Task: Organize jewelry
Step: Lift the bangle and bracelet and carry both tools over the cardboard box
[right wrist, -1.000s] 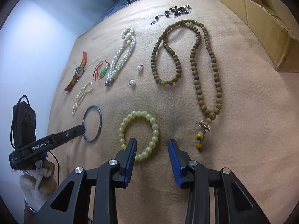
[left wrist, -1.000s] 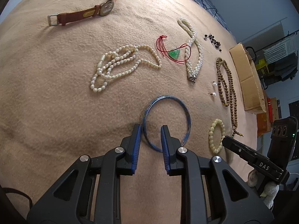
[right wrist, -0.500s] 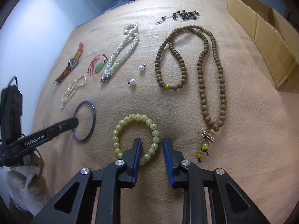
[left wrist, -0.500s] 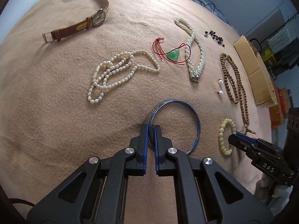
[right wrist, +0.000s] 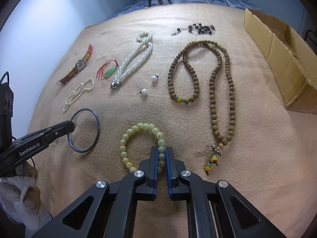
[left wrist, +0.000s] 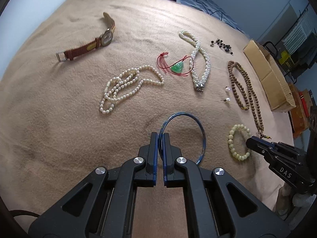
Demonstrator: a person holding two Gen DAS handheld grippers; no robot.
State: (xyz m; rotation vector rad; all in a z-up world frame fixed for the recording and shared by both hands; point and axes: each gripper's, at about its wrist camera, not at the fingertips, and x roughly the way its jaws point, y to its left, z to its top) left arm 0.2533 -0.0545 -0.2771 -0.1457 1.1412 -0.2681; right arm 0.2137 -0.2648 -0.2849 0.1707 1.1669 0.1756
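Low in each frame, both grippers clamp a ring: left gripper (left wrist: 160,136) pinches the blue bangle's (left wrist: 202,136) left rim; right gripper (right wrist: 161,151) grips the green bead bracelet's (right wrist: 126,138) right side.

My own tongs cover the near arc of the blue bangle (left wrist: 202,136) and a few beads of the green bracelet (right wrist: 138,128). The cardboard box (right wrist: 281,59) runs off the right edge. Can't read the watch (left wrist: 107,36) face, too small.
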